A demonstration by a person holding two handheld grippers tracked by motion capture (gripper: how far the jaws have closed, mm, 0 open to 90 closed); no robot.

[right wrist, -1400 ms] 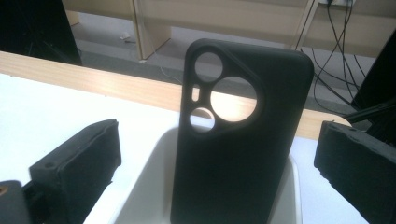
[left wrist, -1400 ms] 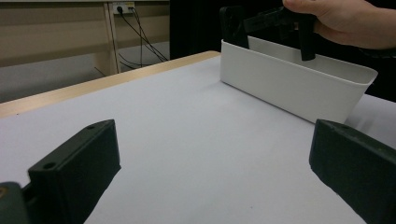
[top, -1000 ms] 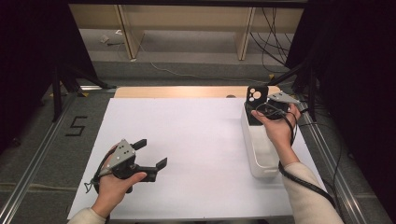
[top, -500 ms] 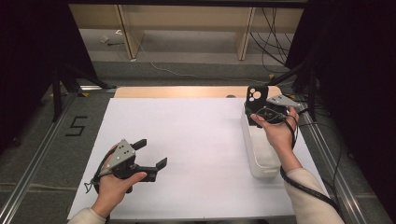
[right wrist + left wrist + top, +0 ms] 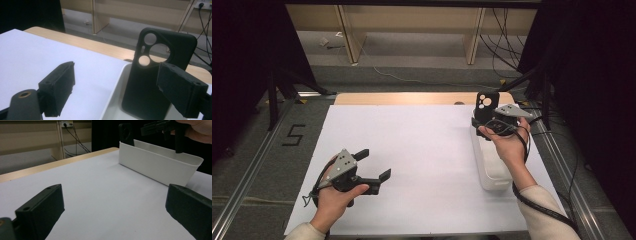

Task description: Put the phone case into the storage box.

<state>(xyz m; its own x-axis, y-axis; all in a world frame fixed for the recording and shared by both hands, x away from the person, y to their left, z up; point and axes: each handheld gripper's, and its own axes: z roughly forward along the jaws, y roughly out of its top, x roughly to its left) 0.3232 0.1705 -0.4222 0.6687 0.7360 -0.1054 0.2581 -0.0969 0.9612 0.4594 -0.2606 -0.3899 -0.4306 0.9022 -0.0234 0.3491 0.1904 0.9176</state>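
A black phone case (image 5: 487,103) with round camera holes stands upright at the far end of a white bin (image 5: 492,172) on the right of the table. My right gripper (image 5: 484,124) hovers over that end of the bin. In the right gripper view the case (image 5: 150,82) stands just beyond the right gripper (image 5: 115,85), partly behind one jaw. The jaws have just been closing, with no pad pressing on the case. My left gripper (image 5: 374,165) rests low at the front left, open with nothing between its fingers.
A white sheet (image 5: 412,150) covers the table, with a wooden strip (image 5: 412,98) along its far edge. The left gripper view shows the bin (image 5: 155,167), the case (image 5: 125,133) and the right gripper (image 5: 165,127) above it. Metal rails run along both sides.
The right hand and its gripper have shifted slightly toward the near side above the bin. The case and the left gripper have stayed in place.
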